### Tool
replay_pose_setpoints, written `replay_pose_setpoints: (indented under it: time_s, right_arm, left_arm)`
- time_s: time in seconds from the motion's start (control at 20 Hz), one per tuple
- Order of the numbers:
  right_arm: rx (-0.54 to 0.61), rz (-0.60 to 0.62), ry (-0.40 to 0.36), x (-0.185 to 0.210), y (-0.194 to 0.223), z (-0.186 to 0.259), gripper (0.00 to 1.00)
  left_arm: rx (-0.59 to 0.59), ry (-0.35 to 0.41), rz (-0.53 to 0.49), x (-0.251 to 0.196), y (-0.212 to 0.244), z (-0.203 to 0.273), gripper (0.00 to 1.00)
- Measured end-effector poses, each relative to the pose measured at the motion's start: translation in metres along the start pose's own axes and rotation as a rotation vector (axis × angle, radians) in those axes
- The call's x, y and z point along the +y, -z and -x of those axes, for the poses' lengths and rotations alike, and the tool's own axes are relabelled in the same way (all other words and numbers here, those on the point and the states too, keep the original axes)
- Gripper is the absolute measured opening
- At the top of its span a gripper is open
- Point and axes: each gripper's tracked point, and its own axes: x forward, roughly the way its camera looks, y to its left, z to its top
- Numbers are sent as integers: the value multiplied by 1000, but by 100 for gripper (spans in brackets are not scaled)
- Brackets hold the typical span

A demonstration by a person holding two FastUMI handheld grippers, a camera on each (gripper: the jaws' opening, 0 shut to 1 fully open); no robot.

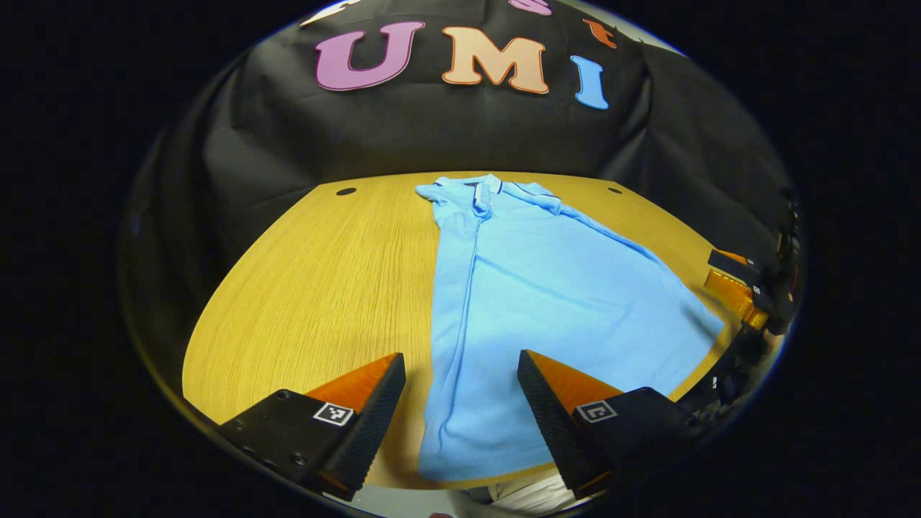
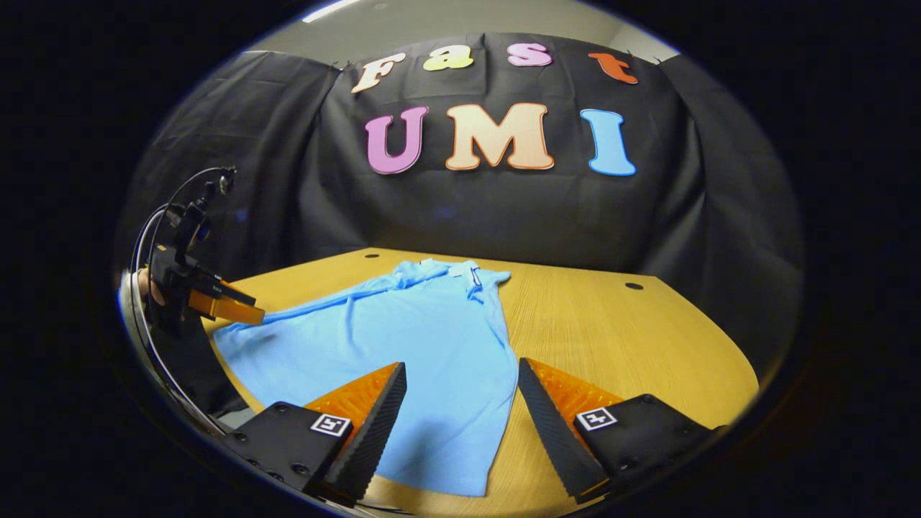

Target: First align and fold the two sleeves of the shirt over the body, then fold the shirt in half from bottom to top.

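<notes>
At the bottom of each view, the left gripper (image 1: 460, 403) and right gripper (image 2: 460, 406) are hovering wide apart, holding nothing, straddling the shirt (image 1: 532, 302) hem, probably for the bottom-to-top fold. The shirt is lying flat mid-frame on the table (image 1: 324, 288), sleeves apparently folded in.

Shirt (image 1: 547, 288) lies flat on the table (image 1: 316, 288), collar toward the far wall, hem at the near edge. Left gripper (image 1: 460, 403) hangs over the hem's left side, right gripper (image 2: 460, 410) over its right side, both apart from the cloth.
</notes>
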Motion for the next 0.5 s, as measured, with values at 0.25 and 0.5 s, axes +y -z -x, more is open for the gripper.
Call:
replay_pose_setpoints:
  time_s: [0.25, 0.5]
  right_arm:
    - [44, -19, 9, 5, 21, 18, 98]
    - [99, 14, -1, 12, 45, 22, 98]
  left_arm:
    - [-6, -24, -9, -7, 31, 22, 96]
    - [-20, -26, -33, -19, 43, 31, 96]
